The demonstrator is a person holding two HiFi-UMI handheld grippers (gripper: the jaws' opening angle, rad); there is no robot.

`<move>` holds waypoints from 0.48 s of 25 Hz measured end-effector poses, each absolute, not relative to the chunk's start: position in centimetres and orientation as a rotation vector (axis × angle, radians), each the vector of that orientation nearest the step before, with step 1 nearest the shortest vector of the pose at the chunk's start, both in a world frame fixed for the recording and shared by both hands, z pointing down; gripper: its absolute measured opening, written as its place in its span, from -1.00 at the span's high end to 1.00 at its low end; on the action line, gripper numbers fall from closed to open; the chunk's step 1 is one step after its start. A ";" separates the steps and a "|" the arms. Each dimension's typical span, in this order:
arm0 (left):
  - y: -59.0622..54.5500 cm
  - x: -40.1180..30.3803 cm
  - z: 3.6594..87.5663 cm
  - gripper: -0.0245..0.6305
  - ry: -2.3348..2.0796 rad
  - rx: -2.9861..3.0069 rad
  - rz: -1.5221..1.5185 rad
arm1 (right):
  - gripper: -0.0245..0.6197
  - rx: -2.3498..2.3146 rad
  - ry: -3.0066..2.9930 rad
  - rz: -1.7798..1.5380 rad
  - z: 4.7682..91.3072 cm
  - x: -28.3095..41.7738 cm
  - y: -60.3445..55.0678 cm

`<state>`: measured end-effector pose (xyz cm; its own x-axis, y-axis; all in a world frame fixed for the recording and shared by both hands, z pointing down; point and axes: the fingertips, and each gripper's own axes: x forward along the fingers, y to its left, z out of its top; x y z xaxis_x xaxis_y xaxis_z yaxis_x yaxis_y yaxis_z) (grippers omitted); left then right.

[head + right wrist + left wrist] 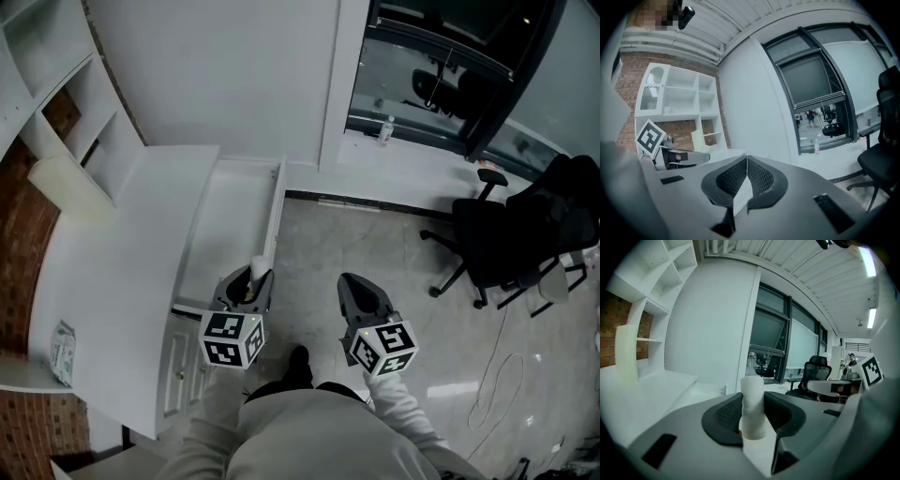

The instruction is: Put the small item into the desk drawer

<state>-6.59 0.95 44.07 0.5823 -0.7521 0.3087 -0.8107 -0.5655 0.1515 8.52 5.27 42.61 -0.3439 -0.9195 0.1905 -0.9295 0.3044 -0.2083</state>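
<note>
A small white cylinder [258, 270] stands upright between the jaws of my left gripper [253, 281], which is shut on it. In the left gripper view the cylinder [752, 404] rises above both dark pads [729, 413] that press its sides. The gripper hovers over the near end of the open white desk drawer [230, 211], which reaches out from the white desk [112, 272]. My right gripper [356, 286] hangs to the right over the floor. Its jaws are shut with nothing between them, as the right gripper view [746, 174] shows.
A white shelf unit [56, 94] stands at the desk's far left, and a small packet [63, 352] lies on the near left of the desk. A black office chair [497, 234] stands to the right, a cable [497, 384] lies on the floor, and a bottle [385, 129] stands on the window ledge.
</note>
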 end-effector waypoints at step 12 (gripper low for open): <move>-1.8 -8.1 44.1 0.47 -1.308 2.531 0.297 | 0.84 1.769 -2.523 0.412 42.2 7.3 2.2</move>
